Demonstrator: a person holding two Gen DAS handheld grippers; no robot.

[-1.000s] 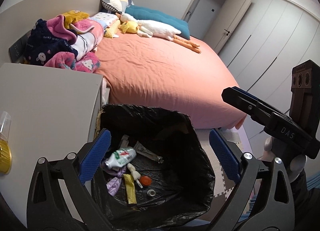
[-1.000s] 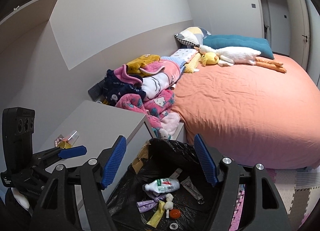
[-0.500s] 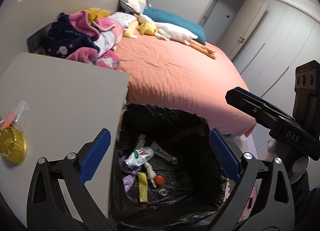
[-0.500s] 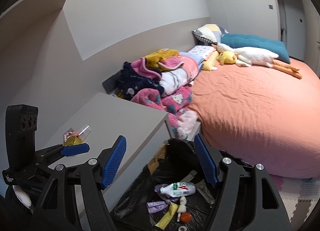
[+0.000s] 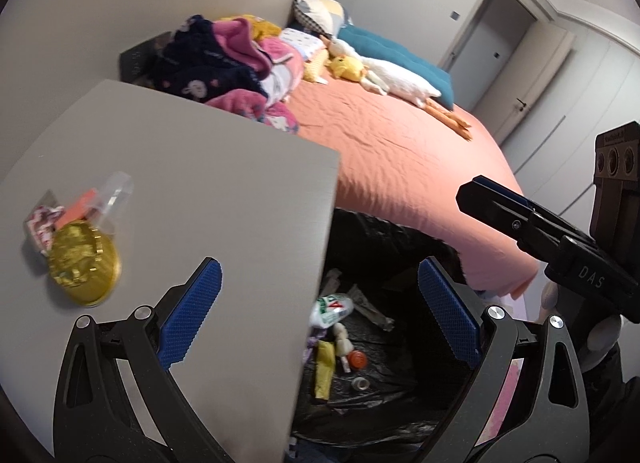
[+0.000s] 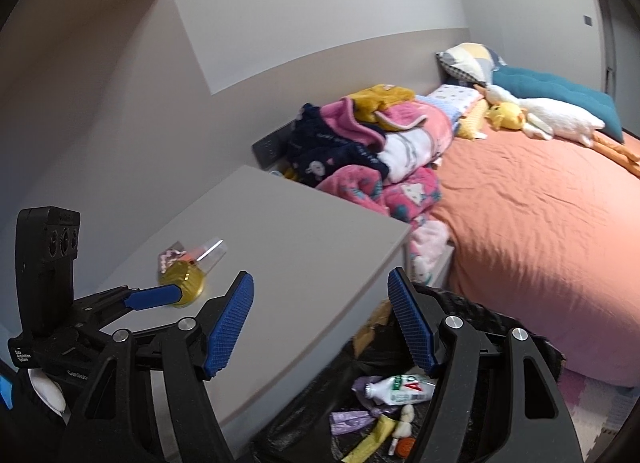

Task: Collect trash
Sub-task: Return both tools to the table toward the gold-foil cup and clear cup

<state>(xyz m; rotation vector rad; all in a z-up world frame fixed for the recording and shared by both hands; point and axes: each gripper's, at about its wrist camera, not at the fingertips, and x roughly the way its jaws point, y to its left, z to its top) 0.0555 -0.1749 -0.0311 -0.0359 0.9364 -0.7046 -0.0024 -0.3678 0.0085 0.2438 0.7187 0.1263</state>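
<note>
Both sets of jaws stand spread wide and grasp nothing: the left gripper (image 5: 318, 313) hangs over the edge of the grey nightstand (image 5: 208, 199), the right gripper (image 6: 320, 321) just beside it above the black-lined bin (image 6: 316, 415). On the nightstand lies a cluster of trash: a gold foil disc (image 5: 85, 271), a clear plastic cup (image 5: 114, 193) and a crumpled wrapper (image 5: 40, 223). Inside the bin lie a flattened bottle (image 6: 400, 387) and small scraps. Beyond, an orange bed (image 6: 540, 215) carries piled clothes (image 6: 360, 143).

Gold wrapper (image 6: 182, 282) on nightstand (image 6: 288, 247)
</note>
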